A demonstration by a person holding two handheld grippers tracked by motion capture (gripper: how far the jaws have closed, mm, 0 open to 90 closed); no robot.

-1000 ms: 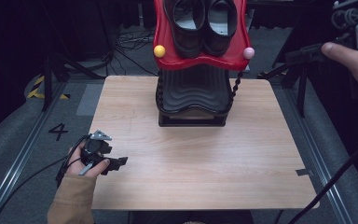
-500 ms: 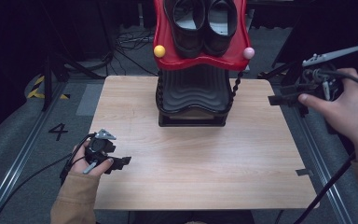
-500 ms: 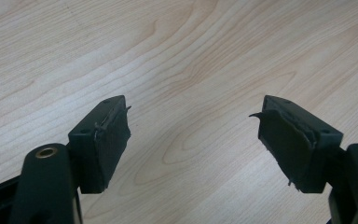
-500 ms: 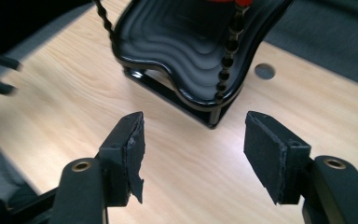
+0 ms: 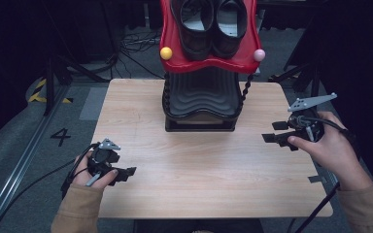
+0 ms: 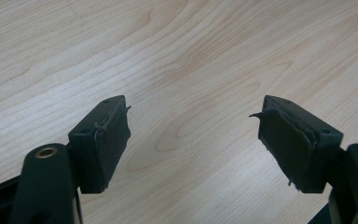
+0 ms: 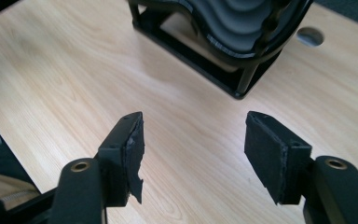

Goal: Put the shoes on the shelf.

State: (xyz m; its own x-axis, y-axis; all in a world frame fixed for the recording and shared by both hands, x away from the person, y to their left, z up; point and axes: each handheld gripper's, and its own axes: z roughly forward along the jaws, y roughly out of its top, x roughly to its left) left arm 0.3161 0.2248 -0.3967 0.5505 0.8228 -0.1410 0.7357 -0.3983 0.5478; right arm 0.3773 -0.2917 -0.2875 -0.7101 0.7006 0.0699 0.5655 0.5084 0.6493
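So the person has both grippers over the wooden table [image 5: 209, 170] right now, and neither one has anything in it. The left gripper [image 5: 126, 172] sits low at the near left corner, basically resting on the tabletop, jaws pointing toward the right. In the left gripper view [image 6: 193, 135] its jaws stand wide apart with just bare wood grain between them. The foam on the pads [image 6: 282, 140] looks pretty chewed up and ragged at the edges.

The right gripper [image 5: 274, 132] is over at the right edge, about halfway up the table, jaws aimed left toward the middle, with its grey plate sticking up above the hand [image 5: 328, 150]. In the right gripper view [image 7: 193, 149] the jaws are also spread wide, nothing pinched.

The shoe rack [image 5: 201, 104] stands at the far middle of the table, a black ribbed lower shelf with a red wavy top shelf [image 5: 175, 58] that has a yellow ball [image 5: 165, 53] on its left corner and a pink one [image 5: 259, 55] on the right. A pair of black shoes [image 5: 213, 26] sits side by side on that red shelf, toes toward the person. The right gripper is near the rack's base [image 7: 205, 60] but not touching; the left one is well apart from it.
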